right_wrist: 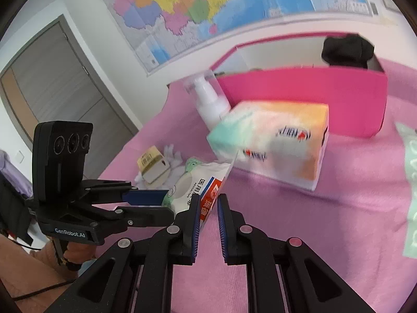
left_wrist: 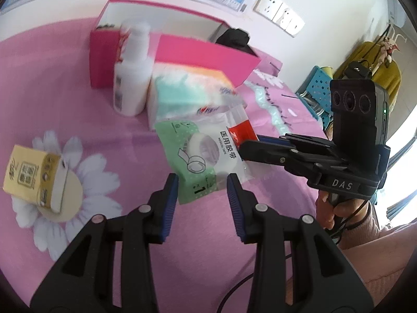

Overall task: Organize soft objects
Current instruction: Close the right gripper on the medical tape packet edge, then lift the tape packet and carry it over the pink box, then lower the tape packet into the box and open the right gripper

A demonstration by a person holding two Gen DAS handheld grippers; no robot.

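A green and white medical tape packet lies on the pink bedspread, its near end between my left gripper's fingers. My left gripper is open around that end, jaws apart from it. My right gripper has its jaws close around the packet's red end; it also shows from the side in the left wrist view. The packet's far edge lifts off the bed. A soft tissue pack sits behind it, also in the right wrist view. A pink open box stands behind, with a black soft item inside.
A white pump bottle stands left of the tissue pack. A small yellow carton lies on a daisy print at the left. A wall with a map is behind the bed; a door at left. Chairs stand beyond the bed.
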